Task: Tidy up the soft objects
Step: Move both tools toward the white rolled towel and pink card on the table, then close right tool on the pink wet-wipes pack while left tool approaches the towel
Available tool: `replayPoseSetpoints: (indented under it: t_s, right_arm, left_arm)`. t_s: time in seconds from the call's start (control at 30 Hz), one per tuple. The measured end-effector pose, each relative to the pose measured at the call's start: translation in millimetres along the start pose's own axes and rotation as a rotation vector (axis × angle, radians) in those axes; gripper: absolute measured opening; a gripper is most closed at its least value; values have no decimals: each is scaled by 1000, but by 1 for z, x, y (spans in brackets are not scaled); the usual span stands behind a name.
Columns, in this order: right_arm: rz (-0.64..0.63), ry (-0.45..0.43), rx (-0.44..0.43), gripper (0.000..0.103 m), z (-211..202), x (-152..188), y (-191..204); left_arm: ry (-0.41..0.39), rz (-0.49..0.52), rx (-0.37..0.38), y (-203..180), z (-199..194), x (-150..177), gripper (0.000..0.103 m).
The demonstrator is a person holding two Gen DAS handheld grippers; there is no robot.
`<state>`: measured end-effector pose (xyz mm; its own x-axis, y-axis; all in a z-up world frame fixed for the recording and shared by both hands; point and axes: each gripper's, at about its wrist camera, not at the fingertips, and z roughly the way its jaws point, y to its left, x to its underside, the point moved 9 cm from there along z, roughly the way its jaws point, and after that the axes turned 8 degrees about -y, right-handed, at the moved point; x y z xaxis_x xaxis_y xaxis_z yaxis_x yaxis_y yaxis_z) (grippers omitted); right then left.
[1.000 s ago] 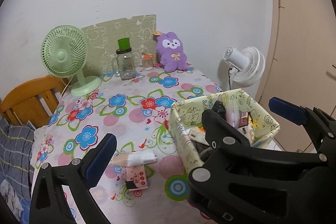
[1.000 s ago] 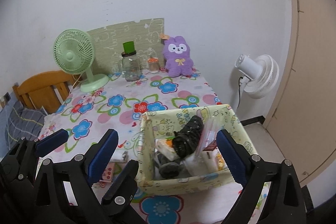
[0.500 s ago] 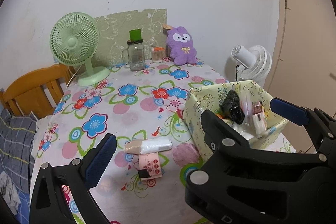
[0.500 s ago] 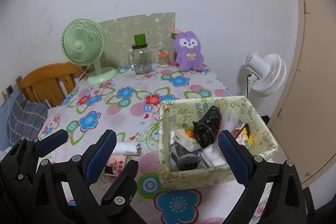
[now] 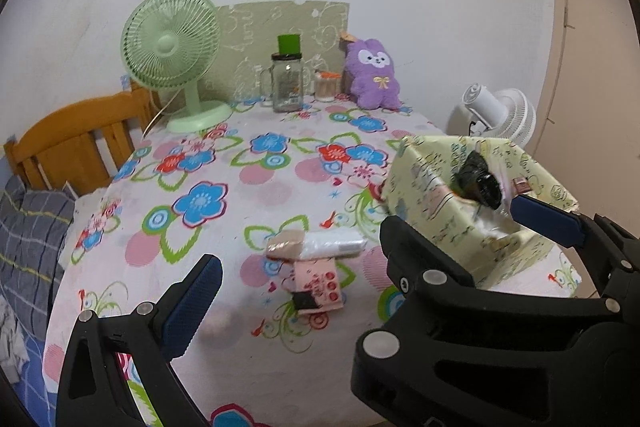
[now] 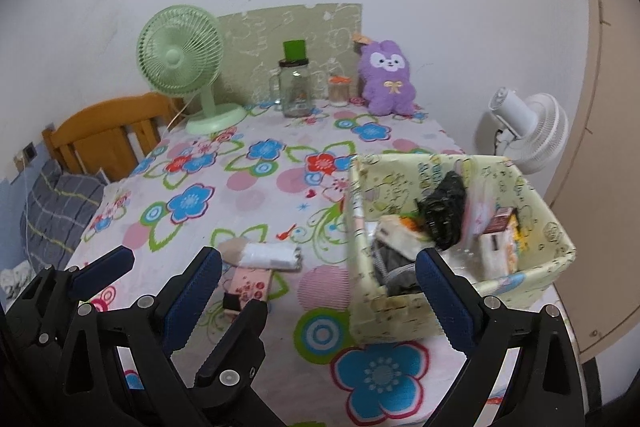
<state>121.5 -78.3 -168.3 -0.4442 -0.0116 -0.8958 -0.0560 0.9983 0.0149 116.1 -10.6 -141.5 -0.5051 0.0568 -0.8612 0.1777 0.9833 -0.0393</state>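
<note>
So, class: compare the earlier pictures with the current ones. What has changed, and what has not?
Both cameras have shifted, so the table now sits differently in view. The left gripper and right gripper stay open and empty. The white packet, pink packet and fabric box lie unmoved.

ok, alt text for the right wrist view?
Right gripper open above a floral tablecloth, empty, with a fabric basket of packets ahead; left gripper open beside it. Two small packets lie between; purple plush by the wall.
</note>
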Motion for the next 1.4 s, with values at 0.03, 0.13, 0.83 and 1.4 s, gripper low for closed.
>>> replayPoseSetpoints:
  t_s: [0.03, 0.13, 0.83, 1.4]
  right_arm:
    - [-2, 1, -5, 99, 1, 1, 3]
    - [-16, 1, -20, 98, 6, 6, 13]
    - [-72, 116, -104, 87, 56, 27, 54]
    - [-52, 297, -68, 71, 109, 60, 55]
  left_arm:
    - [5, -4, -2, 4, 1, 3, 103]
    - [18, -14, -8, 13, 4, 10, 103]
    - [119, -44, -70, 63, 42, 37, 102]
    - [211, 4, -92, 71, 75, 57, 102]
